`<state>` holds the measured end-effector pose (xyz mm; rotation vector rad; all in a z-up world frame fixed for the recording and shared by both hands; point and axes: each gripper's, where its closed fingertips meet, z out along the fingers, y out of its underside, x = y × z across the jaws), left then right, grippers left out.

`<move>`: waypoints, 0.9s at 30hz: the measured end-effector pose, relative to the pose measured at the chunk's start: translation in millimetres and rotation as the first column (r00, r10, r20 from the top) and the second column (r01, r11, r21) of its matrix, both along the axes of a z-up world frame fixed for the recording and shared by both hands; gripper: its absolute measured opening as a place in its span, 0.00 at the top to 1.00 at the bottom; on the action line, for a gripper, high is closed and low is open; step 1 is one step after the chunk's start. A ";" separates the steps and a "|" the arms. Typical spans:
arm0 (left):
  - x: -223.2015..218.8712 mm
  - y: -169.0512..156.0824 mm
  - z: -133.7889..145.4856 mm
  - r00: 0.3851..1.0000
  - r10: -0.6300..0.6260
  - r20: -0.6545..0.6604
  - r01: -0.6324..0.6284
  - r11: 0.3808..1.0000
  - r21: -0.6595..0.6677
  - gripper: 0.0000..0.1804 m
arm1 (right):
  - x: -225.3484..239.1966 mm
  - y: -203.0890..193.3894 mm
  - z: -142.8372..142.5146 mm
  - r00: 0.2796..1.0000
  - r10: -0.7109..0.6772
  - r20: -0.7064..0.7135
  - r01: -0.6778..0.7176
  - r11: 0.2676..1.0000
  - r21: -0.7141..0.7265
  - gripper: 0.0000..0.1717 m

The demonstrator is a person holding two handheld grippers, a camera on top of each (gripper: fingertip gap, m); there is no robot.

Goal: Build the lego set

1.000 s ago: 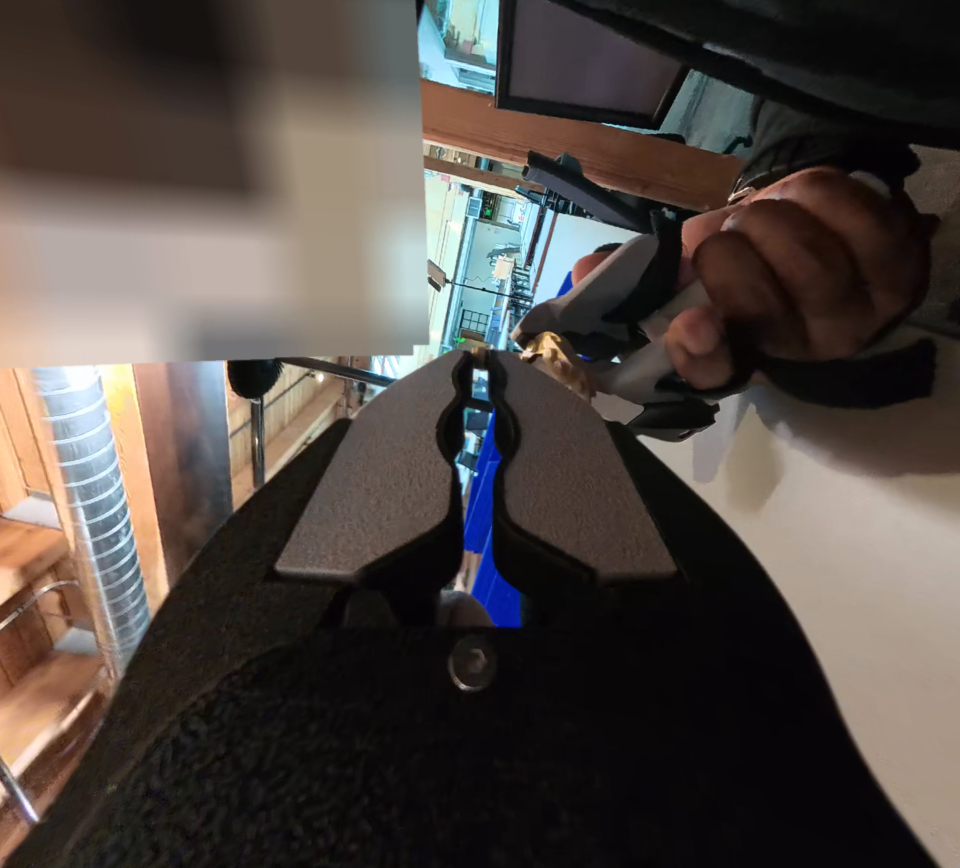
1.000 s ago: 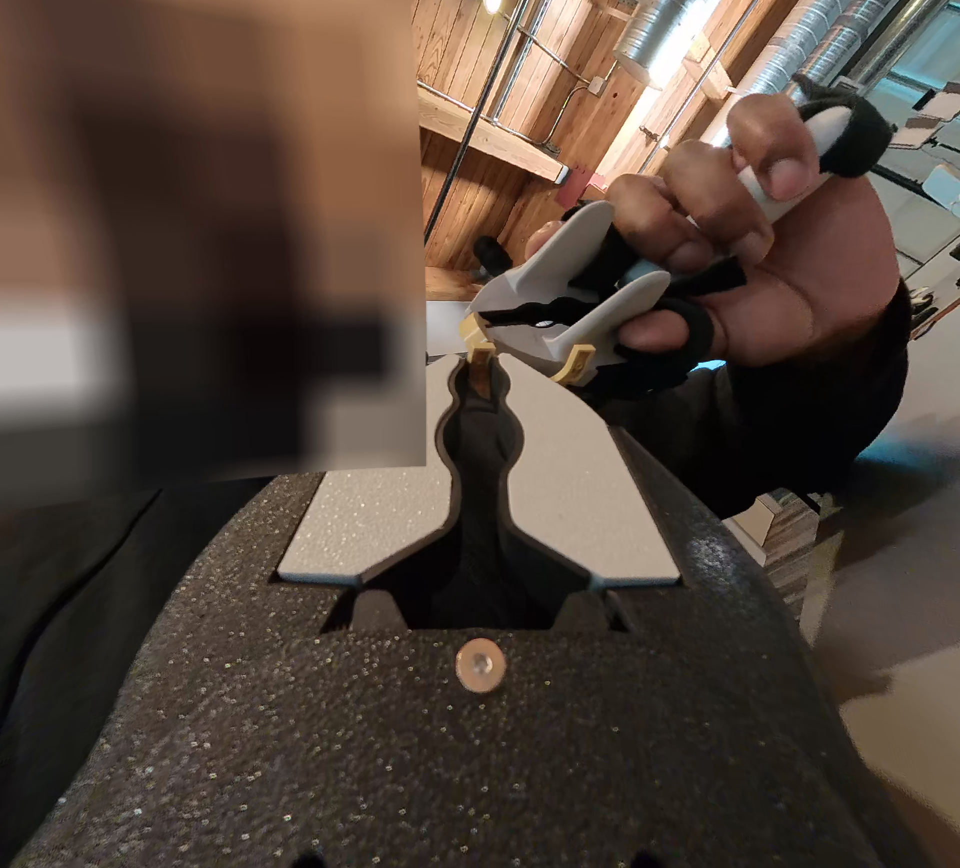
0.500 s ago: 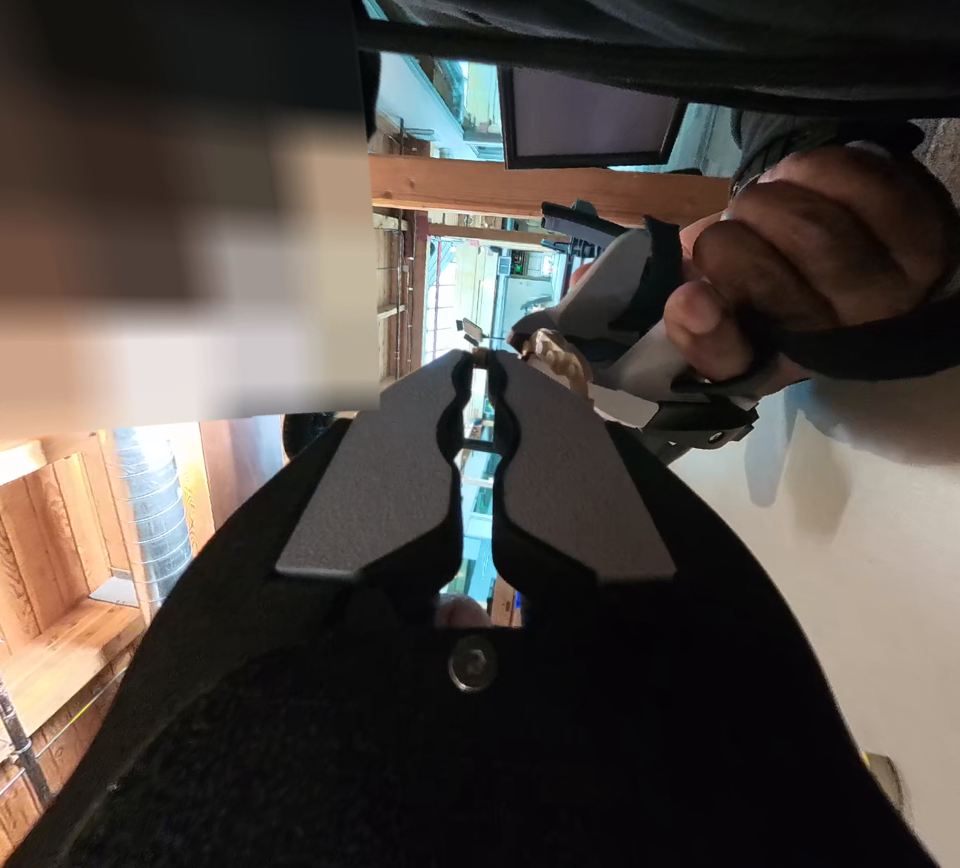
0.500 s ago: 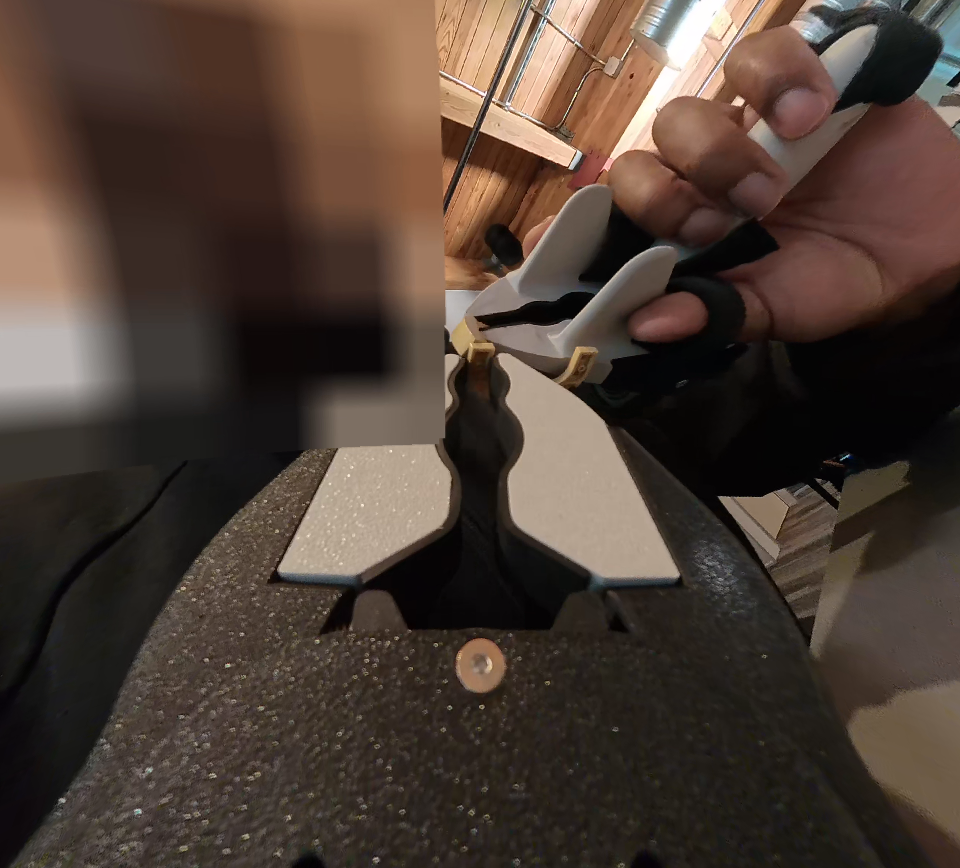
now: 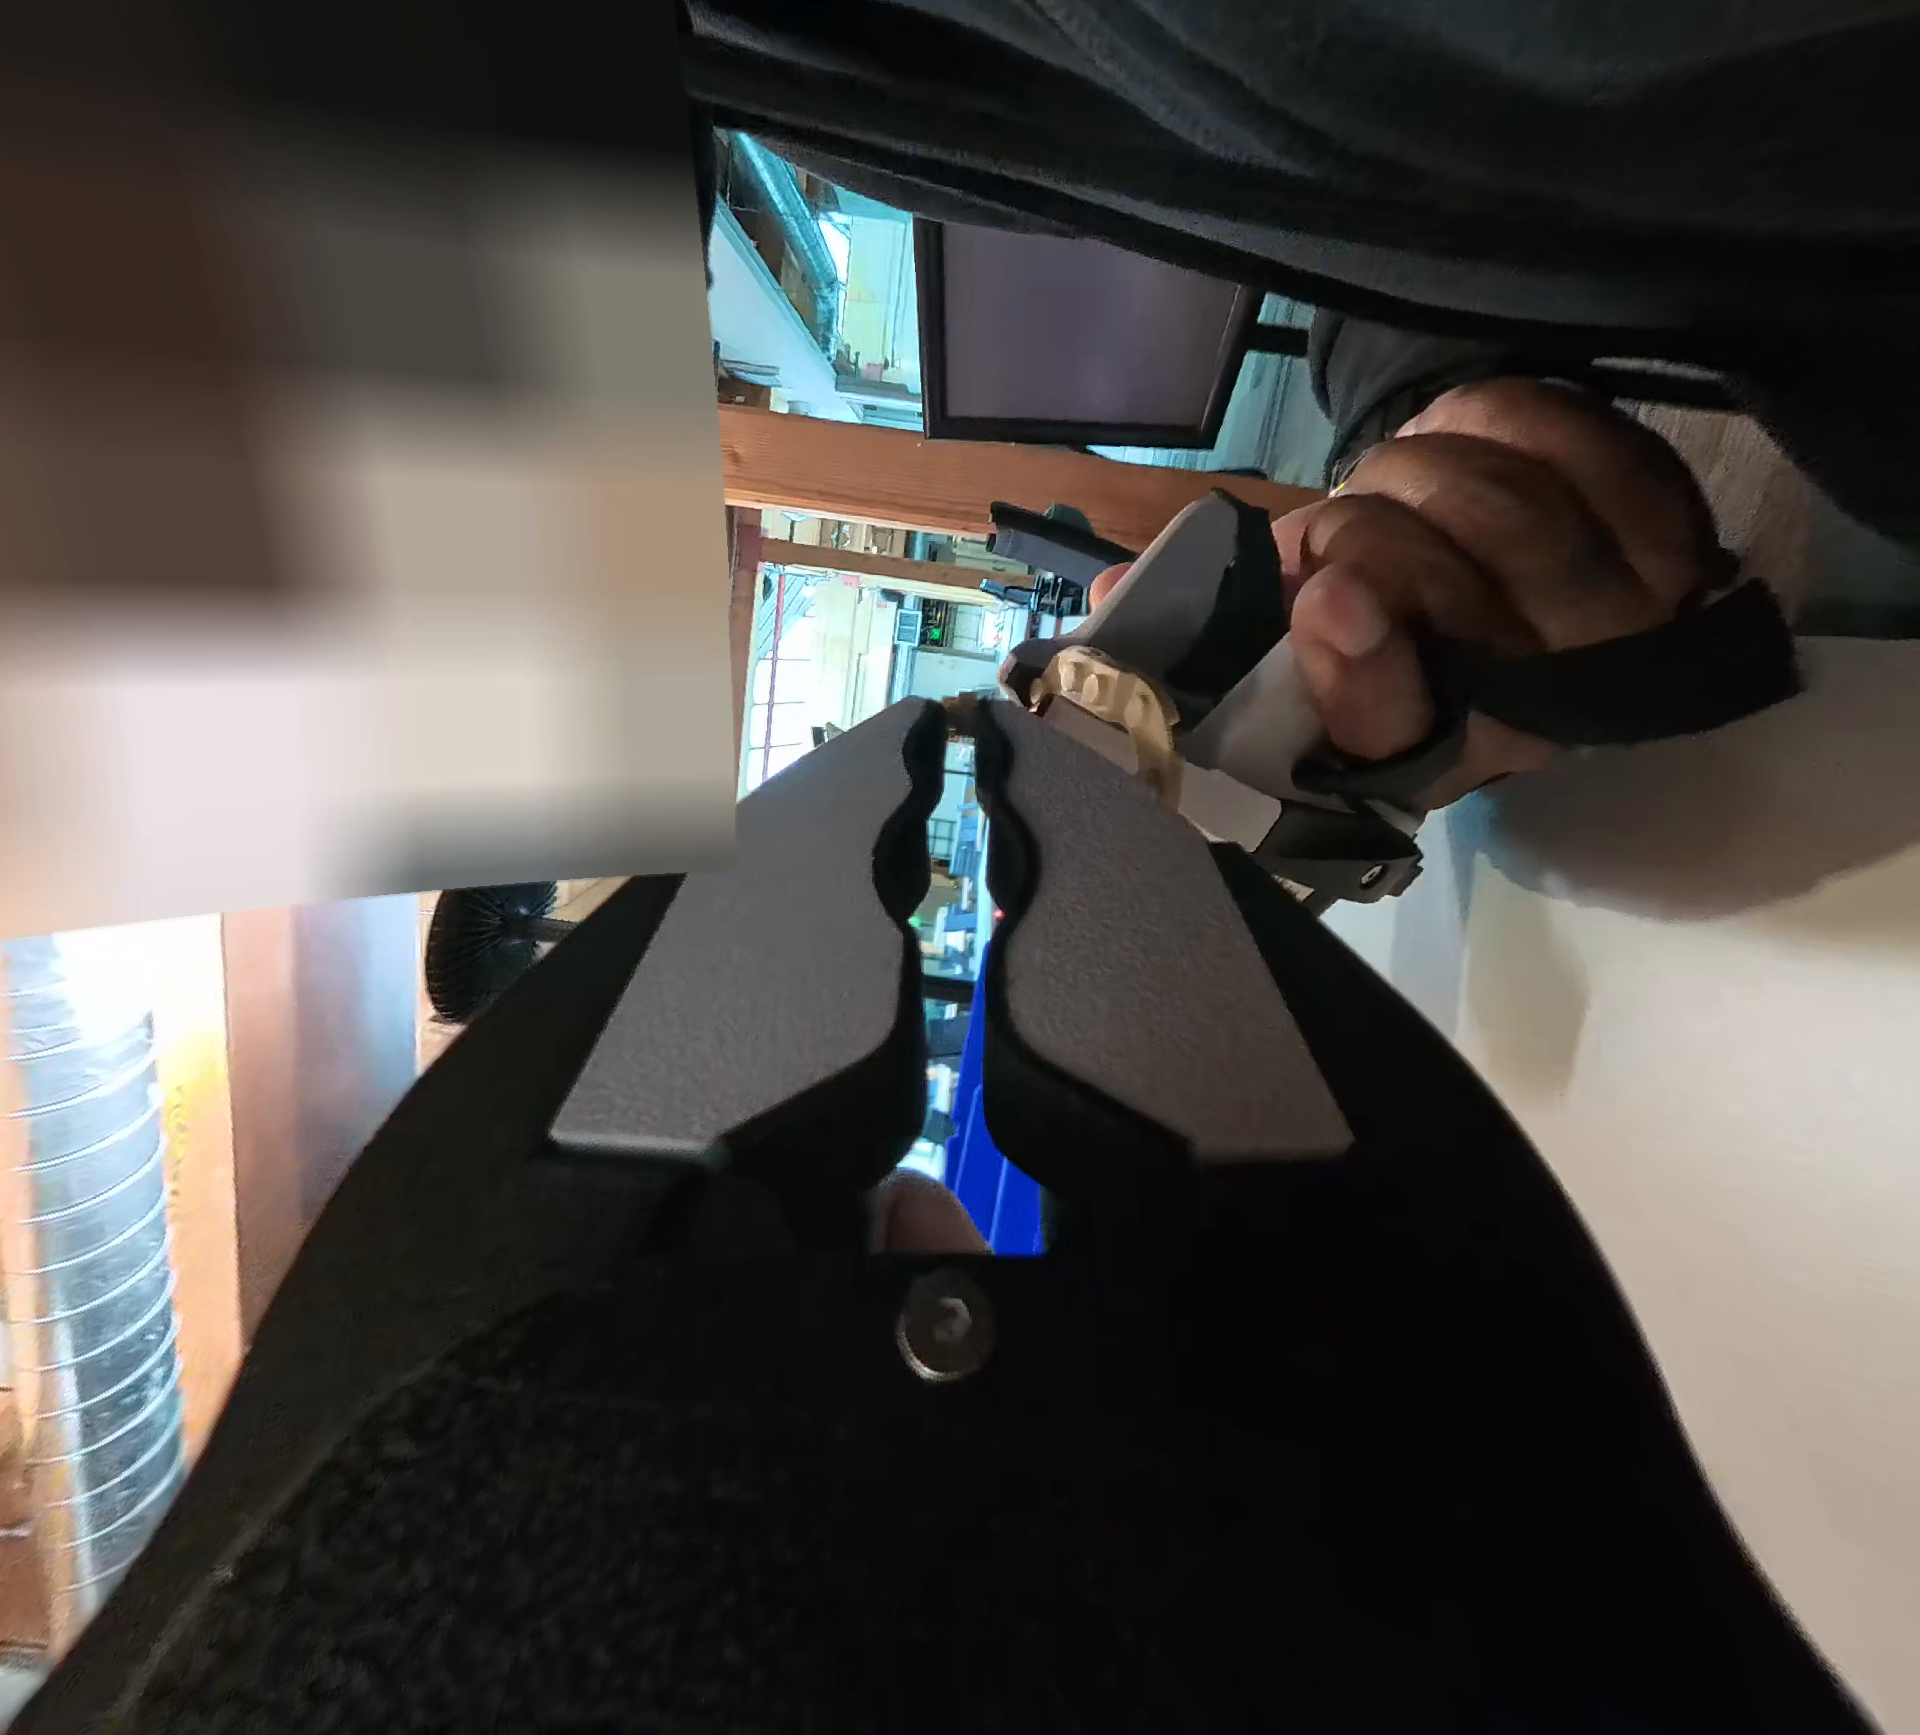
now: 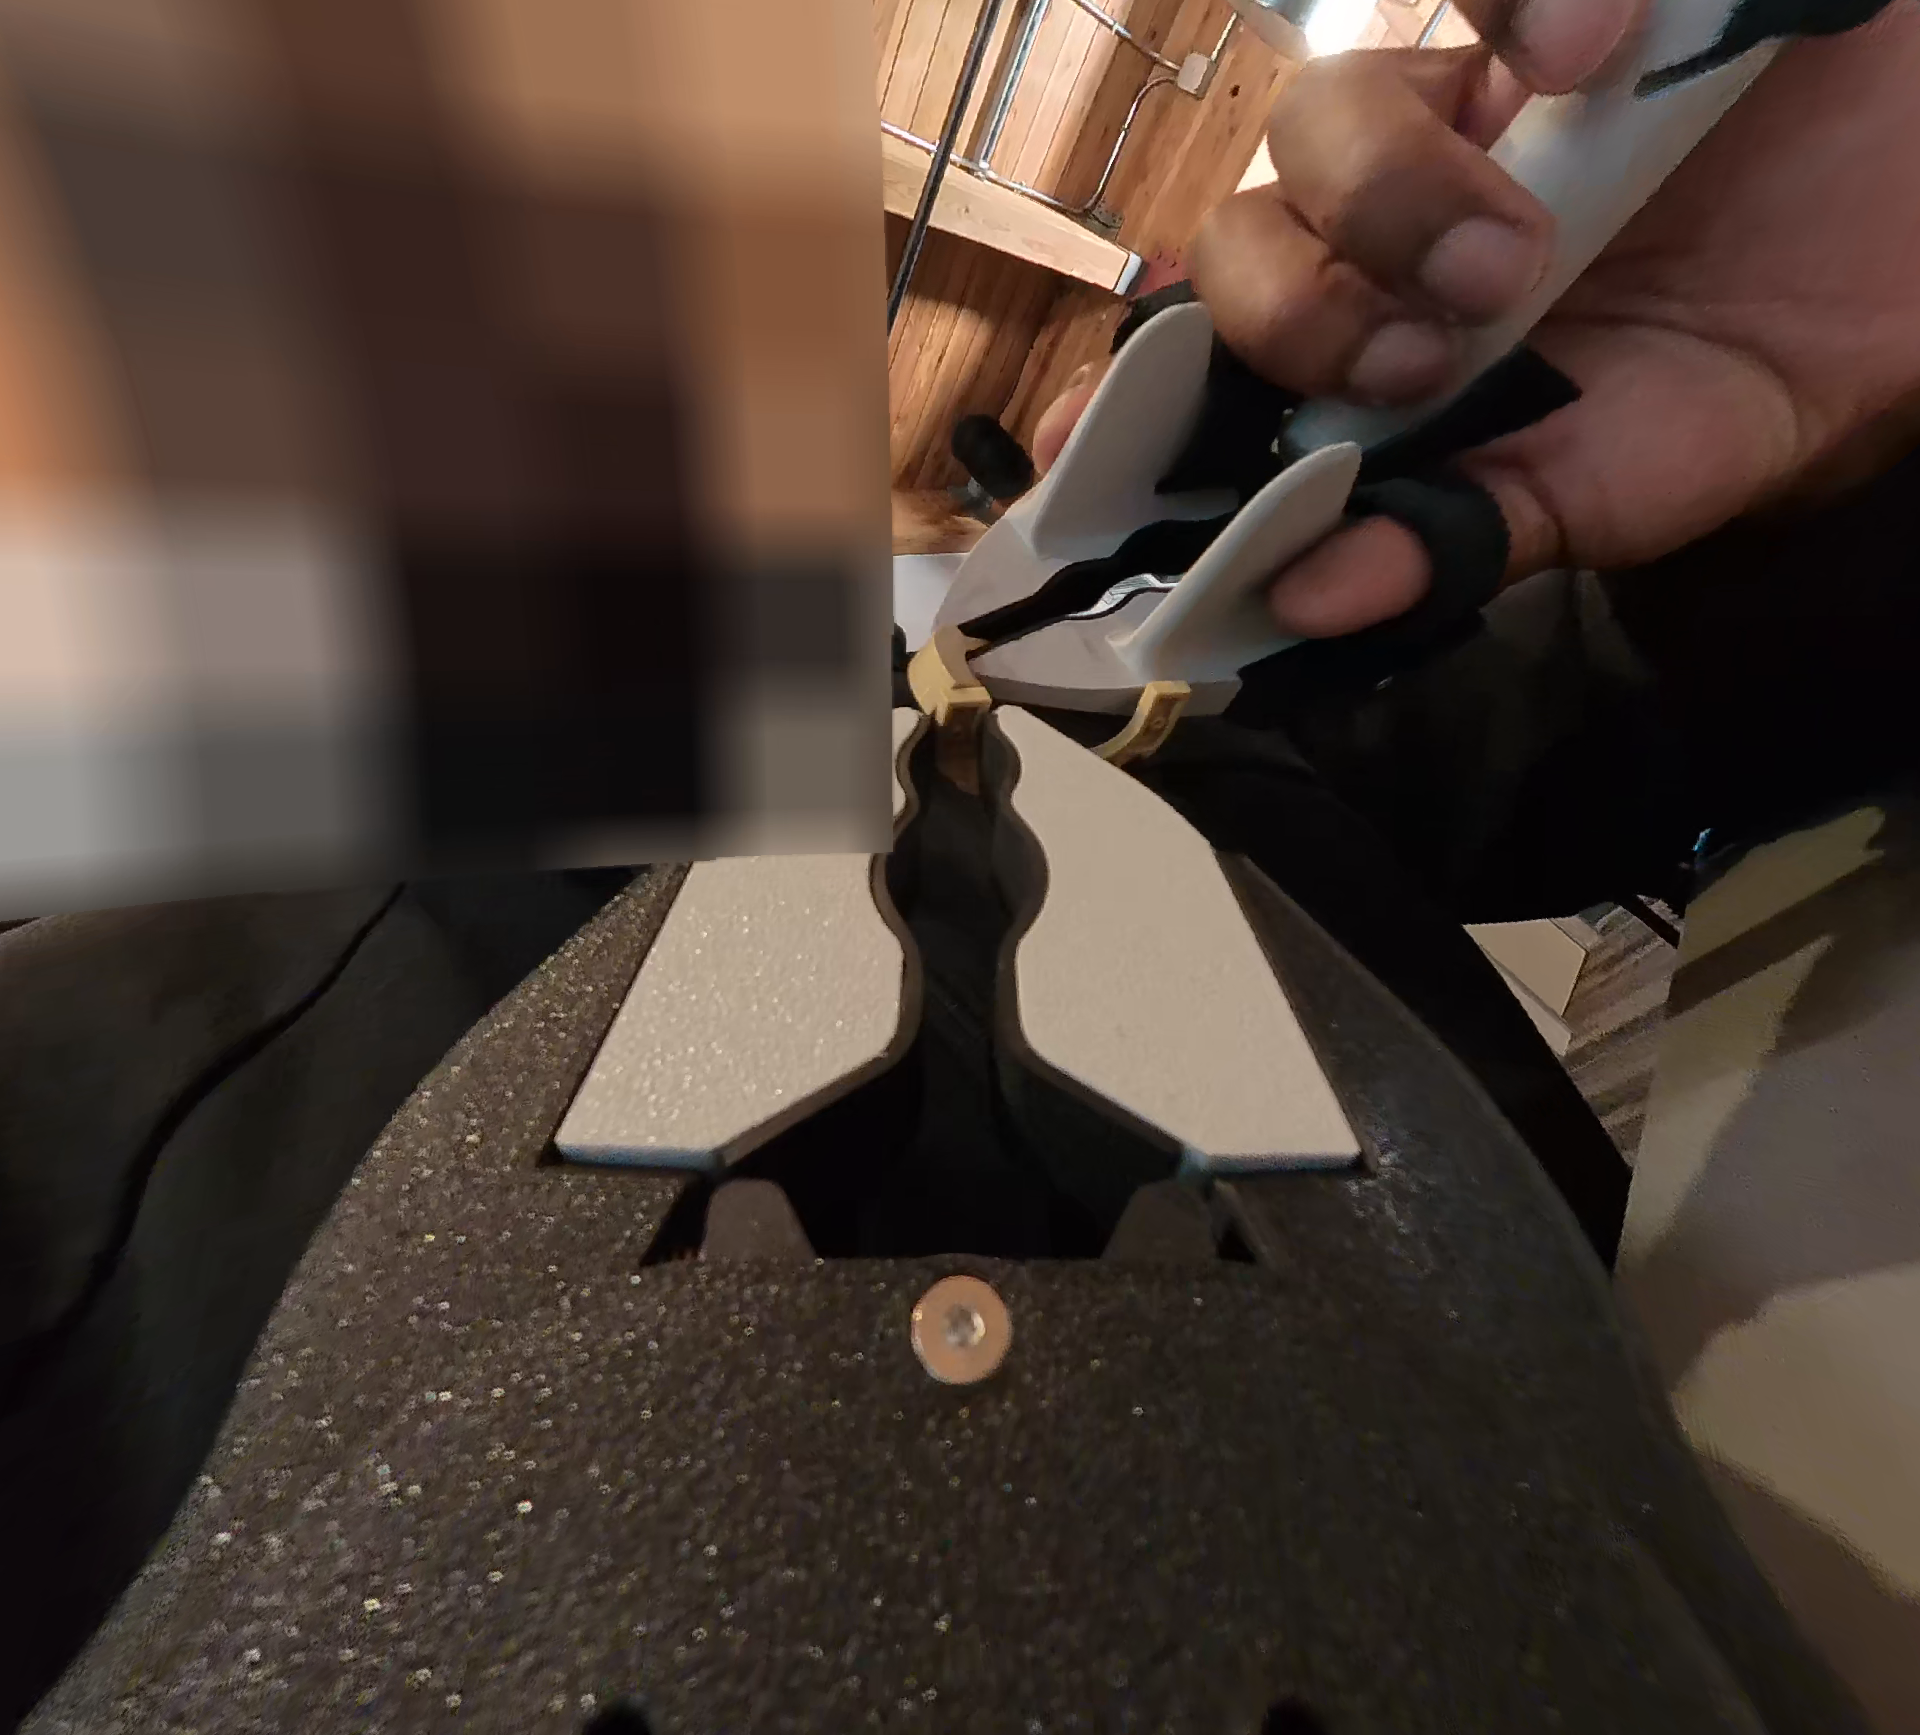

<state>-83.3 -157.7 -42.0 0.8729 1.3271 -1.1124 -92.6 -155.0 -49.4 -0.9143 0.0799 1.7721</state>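
The left gripper point(image 5: 961, 714) has its fingers nearly together. Between the very tips sits a small tan tab, the end of a curved tan piece point(image 5: 1107, 698). The pads seem to press on it, though the contact is tiny and partly shadowed.

The right gripper point(image 6: 961, 735) has its fingers slightly wider apart and clamped on another short tan tab of the same piece, which stands up between the tips. Both grippers meet at this piece, tip to tip, with neither clearly nearer. The piece hangs in the air between them and rests on nothing.

Its long axis is an arc. In the right wrist view it bows away from the right gripper's tips and passes under the lower finger of the left gripper, ending at a free tan end point(image 6: 1153, 729) off to the right.

The left wrist view shows something the other does not: the arc's outer face carries a row of round studs. It also shows that the right gripper, held by the right hand point(image 5: 1507, 563), approaches the piece from the right. The right wrist view shows the arc's thin edge and both of its ends, with the left hand point(image 6: 1558, 283) above the piece.

Beyond the piece are a dark monitor point(image 5: 1070, 324), a wooden beam point(image 5: 831, 464) and a dark garment point(image 5: 1247, 23).
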 end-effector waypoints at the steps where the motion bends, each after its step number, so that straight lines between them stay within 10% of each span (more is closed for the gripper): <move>1: 0.2 0.7 -0.4 1.000 -0.002 -0.003 0.002 1.000 -0.004 0.98 | 0.4 0.7 -0.3 1.000 -0.002 -0.003 0.001 1.000 -0.005 0.96; 27: 13.8 6.3 0.0 0.996 0.043 -0.074 -0.049 0.996 -0.073 0.97 | 13.6 6.3 1.8 0.997 -0.068 0.040 0.069 0.997 -0.025 0.96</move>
